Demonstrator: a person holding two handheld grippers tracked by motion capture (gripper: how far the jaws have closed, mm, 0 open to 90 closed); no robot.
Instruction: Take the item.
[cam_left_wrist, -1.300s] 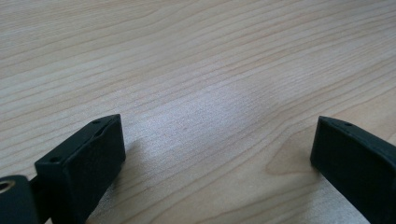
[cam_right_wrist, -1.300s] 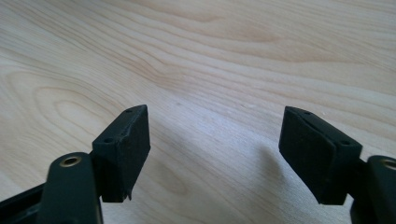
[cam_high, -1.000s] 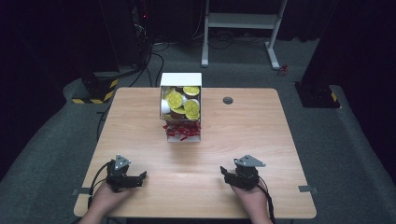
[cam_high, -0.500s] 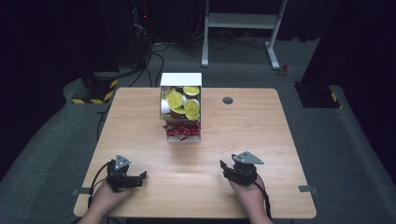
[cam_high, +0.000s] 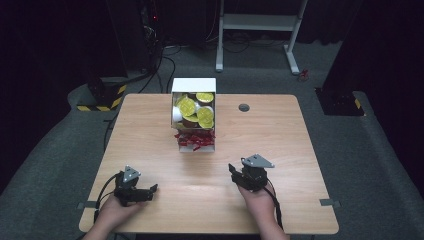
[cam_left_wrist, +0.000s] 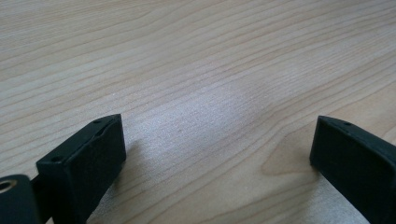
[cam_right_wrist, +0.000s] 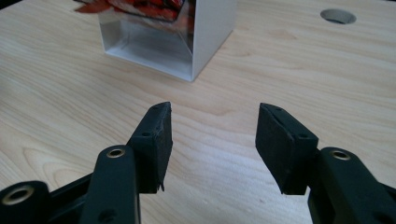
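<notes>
A white box (cam_high: 194, 84) stands at the back middle of the wooden table (cam_high: 280, 135), holding several yellow-lidded cups (cam_high: 187, 106) over red paper shreds (cam_high: 195, 140). My left gripper (cam_high: 151, 190) rests low on the table at the front left, open, with bare wood between its jaws (cam_left_wrist: 217, 140). My right gripper (cam_high: 238, 168) is at the front right, pointing toward the box (cam_right_wrist: 212, 32). Its jaws (cam_right_wrist: 212, 121) have just been closing and stand partly open with nothing between them. The red shreds (cam_right_wrist: 130, 7) show through the box's clear front.
A round cable hole (cam_high: 244, 107) lies in the table right of the box, also seen in the right gripper view (cam_right_wrist: 338, 16). Bare wood stretches between the grippers and the box. Beyond the table, a white frame (cam_high: 260, 22) stands on dark carpet.
My right gripper has lifted and moved forward and slightly left, toward the box. The left gripper has stayed put.
</notes>
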